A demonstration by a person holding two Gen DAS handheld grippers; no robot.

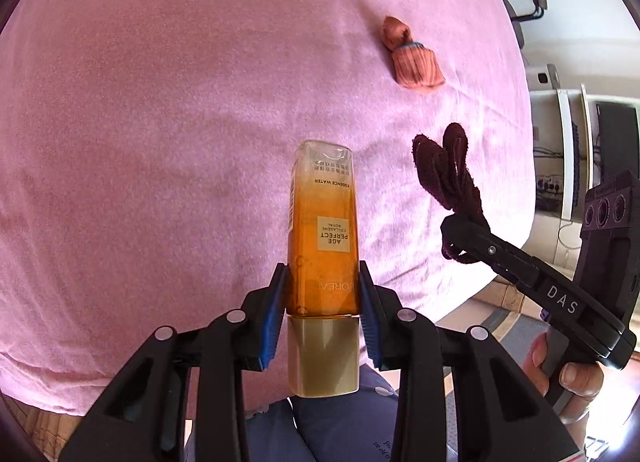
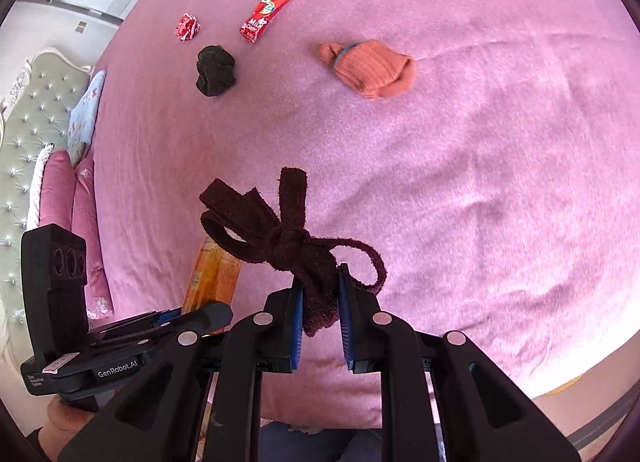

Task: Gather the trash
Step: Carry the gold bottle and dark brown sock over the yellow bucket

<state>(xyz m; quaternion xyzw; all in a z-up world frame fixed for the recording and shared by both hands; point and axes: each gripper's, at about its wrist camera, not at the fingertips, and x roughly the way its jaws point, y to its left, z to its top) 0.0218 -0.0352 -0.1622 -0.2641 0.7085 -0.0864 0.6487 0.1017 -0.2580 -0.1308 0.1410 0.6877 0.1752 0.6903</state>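
Gripping orange bottle in left gripper near its cap, right gripper clenching knotted maroon sock — top-heavy bottle risking tilting out toward 12 o'clock.

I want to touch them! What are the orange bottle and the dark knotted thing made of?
The orange bottle looks like clear, glossy plastic or glass: liquid shows through. Its gold cap seems smooth plastic. The dark knotted thing looks like fuzzy knitted fabric, probably a sock.

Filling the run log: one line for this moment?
left tongs: shut on bottle | right tongs: shut on knotted sock | both above bed
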